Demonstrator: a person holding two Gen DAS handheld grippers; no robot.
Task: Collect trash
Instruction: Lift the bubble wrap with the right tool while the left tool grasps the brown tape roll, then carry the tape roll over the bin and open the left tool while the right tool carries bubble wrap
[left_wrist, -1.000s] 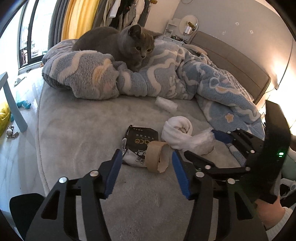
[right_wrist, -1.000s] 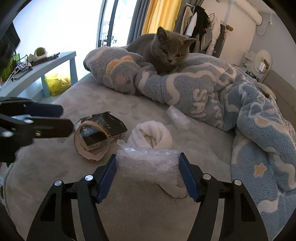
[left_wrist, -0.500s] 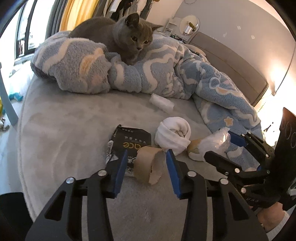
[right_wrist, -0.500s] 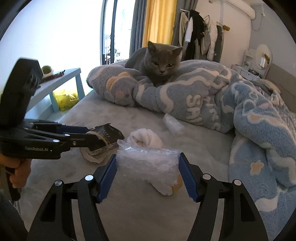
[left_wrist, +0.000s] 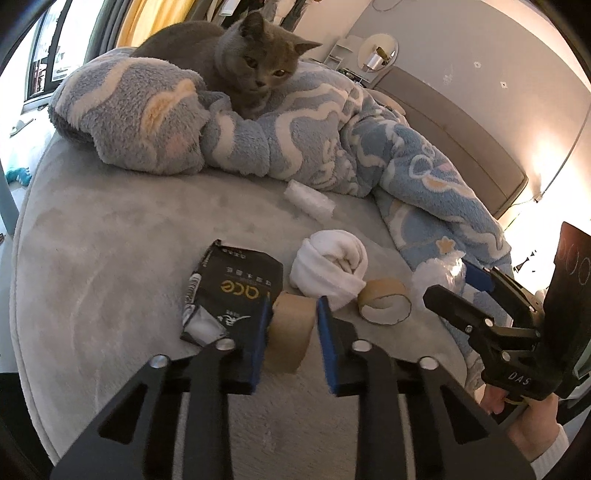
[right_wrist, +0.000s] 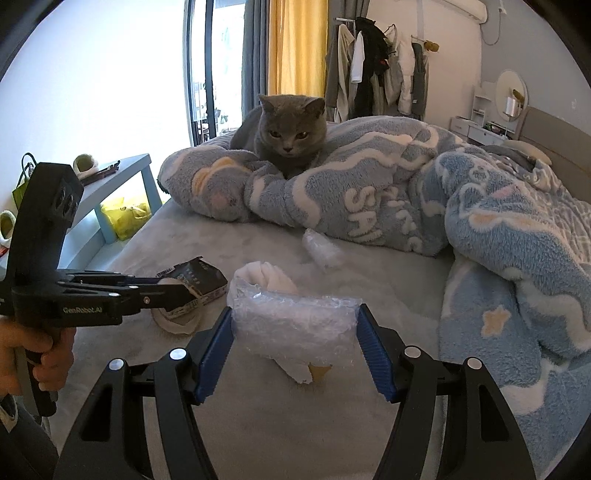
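Since the earlier frame: left gripper advanced onto the flattened cardboard ring and narrowed, blue pads now pressed against both sides of it. Right gripper lifted slightly off the bed, jaws set wide apart yet clamped on the crumpled clear plastic bag.

Remaining trash, middle of the bed:
- Black packet, lying flat, touching the left side of the gripped ring.
- Second cardboard tube, on its side just right of the ring.
- Rolled white sock, directly behind both cardboard pieces.
- Small plastic roll, farther back, close to the blanket edge.

Grey cat seated on the blanket, at the bed's far side.
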